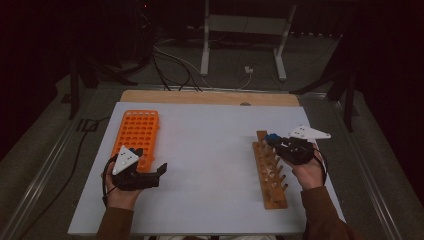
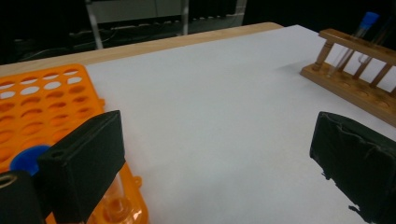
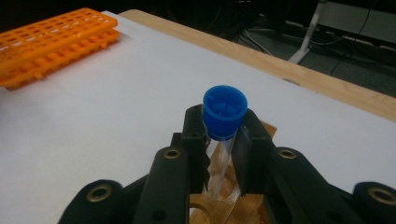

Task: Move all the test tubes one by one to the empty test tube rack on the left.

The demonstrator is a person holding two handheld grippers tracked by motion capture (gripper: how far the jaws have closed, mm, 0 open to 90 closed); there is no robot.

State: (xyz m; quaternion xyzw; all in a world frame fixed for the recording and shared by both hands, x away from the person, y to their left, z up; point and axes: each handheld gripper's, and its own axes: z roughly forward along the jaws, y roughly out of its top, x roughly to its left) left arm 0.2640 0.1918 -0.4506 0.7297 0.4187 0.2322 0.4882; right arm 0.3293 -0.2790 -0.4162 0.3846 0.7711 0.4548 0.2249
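Note:
A clear test tube with a blue cap (image 3: 225,109) is clamped between the jaws of my right gripper (image 3: 219,144), just below the cap. It hangs over the far end of a wooden tube rack (image 1: 270,175), its lower end down among the rack's holes (image 3: 224,205). In the left gripper view the same tube (image 2: 368,19) leans at the rack's top bar (image 2: 355,44). My left gripper (image 2: 219,163) rests on the white table beside the orange rack (image 1: 136,131), jaws wide apart with nothing between them. A blue cap (image 2: 25,158) of a tube in the orange rack sits just behind its left jaw.
The white tabletop (image 1: 210,150) stretches bare between the two racks. A wooden board edge (image 1: 210,97) runs along the far side. Beyond it lie cables (image 1: 175,65) and a metal stand (image 1: 240,30) on a dark floor.

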